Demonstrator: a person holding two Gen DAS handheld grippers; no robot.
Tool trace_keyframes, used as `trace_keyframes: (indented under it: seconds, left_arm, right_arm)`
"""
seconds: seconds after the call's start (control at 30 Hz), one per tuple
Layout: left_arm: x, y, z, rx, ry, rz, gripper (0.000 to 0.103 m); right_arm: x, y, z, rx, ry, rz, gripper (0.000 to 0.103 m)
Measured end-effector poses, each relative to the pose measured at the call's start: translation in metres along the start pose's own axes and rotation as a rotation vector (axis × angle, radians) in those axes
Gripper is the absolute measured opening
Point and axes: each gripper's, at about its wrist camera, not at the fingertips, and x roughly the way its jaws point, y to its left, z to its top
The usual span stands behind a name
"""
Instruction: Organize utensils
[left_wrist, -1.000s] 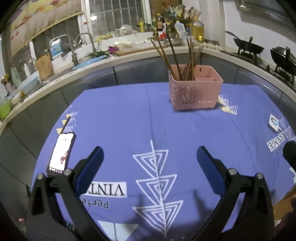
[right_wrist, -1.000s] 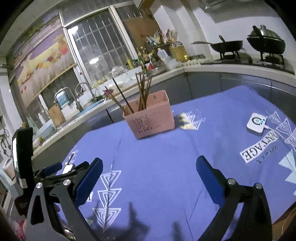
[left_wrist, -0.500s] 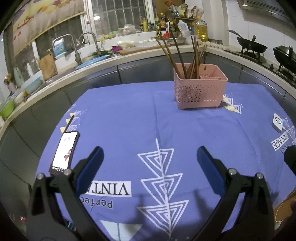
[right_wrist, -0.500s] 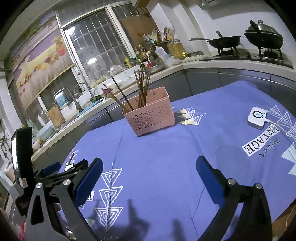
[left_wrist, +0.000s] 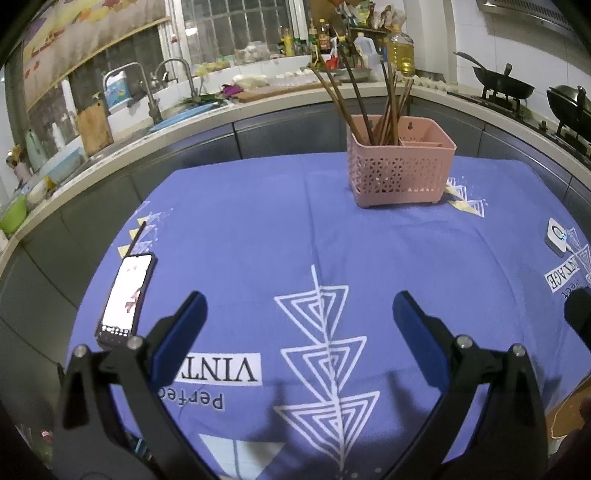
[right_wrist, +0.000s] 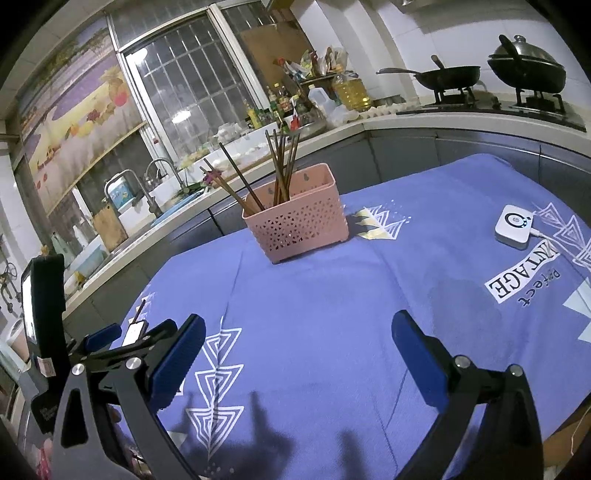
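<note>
- While both claws hang empty over the worktop (left_wrist: 240, 229), the left claw (left_wrist: 297, 317) and right claw (right_wrist: 297, 341) gape wide.
- Chopsticks (left_wrist: 373, 103) stand in the pink basket (left_wrist: 400, 171) at the far side.
- Phone (left_wrist: 125, 299) lies near the left edge.

pink basket (left_wrist: 400, 170) nearer, left tongs (left_wrist: 299, 314) advanced

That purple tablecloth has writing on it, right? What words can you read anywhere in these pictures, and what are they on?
"VINTAGE": tablecloth, white box print, first letter at a fold; left view cuts it off to "VINT".
"Perfect": tablecloth, under that box.
Phone screen: too small to read.
Counter bottle labels: too blurred to read.
White device: a ring mark, no words.
</note>
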Motion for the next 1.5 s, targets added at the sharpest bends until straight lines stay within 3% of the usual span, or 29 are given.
trace_keyframes:
  seconds: [0.47, 0.67, 1.0, 1.5]
  left_arm:
    - [0.009, 0.002, -0.004, -0.015, 0.033, 0.002, 0.097]
    - [0.011, 0.003, -0.005, -0.018, 0.036, 0.008, 0.097]
    - [0.015, 0.004, -0.007, -0.02, 0.044, 0.006, 0.097]
    - [0.004, 0.004, -0.006, -0.016, -0.01, -0.033, 0.097]
  right_arm:
    - [0.012, 0.0, -0.007, 0.019, 0.069, 0.026, 0.099]
    - [0.023, -0.002, -0.012, 0.04, 0.144, 0.065, 0.099]
    - [0.022, 0.0, -0.014, 0.036, 0.131, 0.062, 0.099]
    - [0.015, 0.0, -0.014, 0.036, 0.094, 0.051, 0.099]
